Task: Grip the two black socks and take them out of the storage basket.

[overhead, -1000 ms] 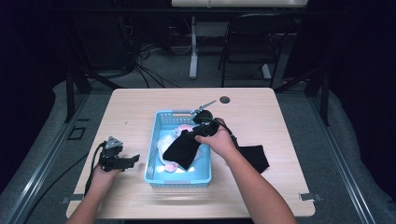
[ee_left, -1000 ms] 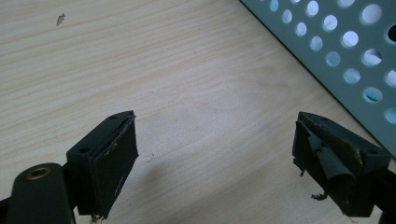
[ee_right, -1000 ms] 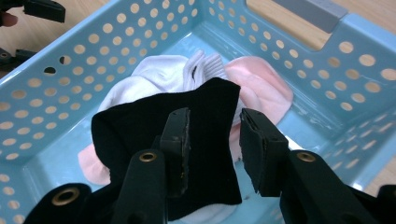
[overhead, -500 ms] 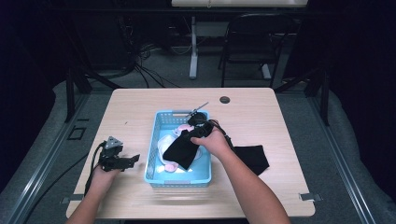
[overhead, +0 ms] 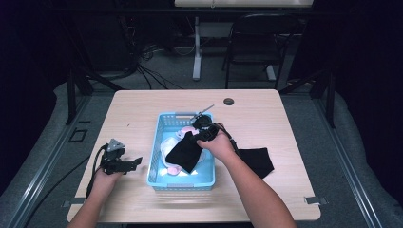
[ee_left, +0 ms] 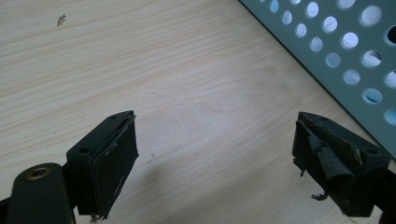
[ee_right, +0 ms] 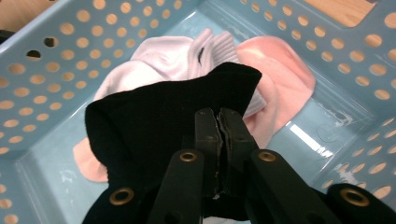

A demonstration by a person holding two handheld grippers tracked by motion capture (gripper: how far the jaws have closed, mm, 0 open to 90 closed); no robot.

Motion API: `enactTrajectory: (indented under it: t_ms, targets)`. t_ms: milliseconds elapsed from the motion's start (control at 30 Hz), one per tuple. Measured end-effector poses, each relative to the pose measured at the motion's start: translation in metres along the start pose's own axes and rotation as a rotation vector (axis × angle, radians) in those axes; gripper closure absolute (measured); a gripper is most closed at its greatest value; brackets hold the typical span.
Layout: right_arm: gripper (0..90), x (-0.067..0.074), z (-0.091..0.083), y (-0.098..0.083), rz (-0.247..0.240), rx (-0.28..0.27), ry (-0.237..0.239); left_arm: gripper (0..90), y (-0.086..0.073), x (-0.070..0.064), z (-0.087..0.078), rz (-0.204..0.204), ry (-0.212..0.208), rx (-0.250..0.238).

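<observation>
Right claw [ee_right: 218, 116] clamped on black sock [ee_right: 154, 121] over basket [ee_right: 42, 79]; left claw [ee_left: 215, 154] apart.

High view: overhead, facing forward-down, far, whole table [overhead: 142, 109]. Left gripper view: close, low over tabletop beside basket [ee_left: 345, 51]. Right gripper view: close, into same basket.

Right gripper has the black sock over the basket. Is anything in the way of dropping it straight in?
Nothing visible blocks it. The right gripper is shut on the black sock, which hangs over the open top of the blue basket. Below lie only a white sock and a pink sock, so it would likely land on those.
</observation>
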State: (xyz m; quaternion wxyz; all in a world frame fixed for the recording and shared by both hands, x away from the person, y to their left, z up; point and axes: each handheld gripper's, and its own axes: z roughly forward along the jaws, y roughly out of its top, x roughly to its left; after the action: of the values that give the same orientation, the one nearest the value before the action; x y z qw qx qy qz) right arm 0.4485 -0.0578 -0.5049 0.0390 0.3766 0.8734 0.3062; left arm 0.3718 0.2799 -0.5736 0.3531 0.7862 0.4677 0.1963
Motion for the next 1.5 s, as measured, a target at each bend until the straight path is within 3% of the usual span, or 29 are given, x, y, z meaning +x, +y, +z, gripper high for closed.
enactTrajectory:
  t_ms: [367,433,933,1233,1500]
  targets:
    - [87.8,0.028,-0.038,0.006,-0.107,-0.092,0.008,14.2,0.000,-0.001,0.000,-0.001,0.002,-0.002]
    - [87.9,0.039,-0.051,0.008,-0.144,-0.112,0.010,14.2,0.000,-0.001,0.000,-0.001,0.003,-0.001]
    - [87.9,0.073,-0.107,0.023,-0.243,-0.190,-0.004,14.2,0.000,0.000,0.000,-0.002,0.003,0.002]
    - [87.8,0.079,-0.128,0.026,-0.258,-0.213,-0.010,14.2,0.000,0.000,0.000,-0.005,0.004,0.003]
    - [87.9,0.069,-0.146,0.021,-0.239,-0.242,-0.020,14.2,-0.001,0.000,0.000,-0.005,0.004,0.003]
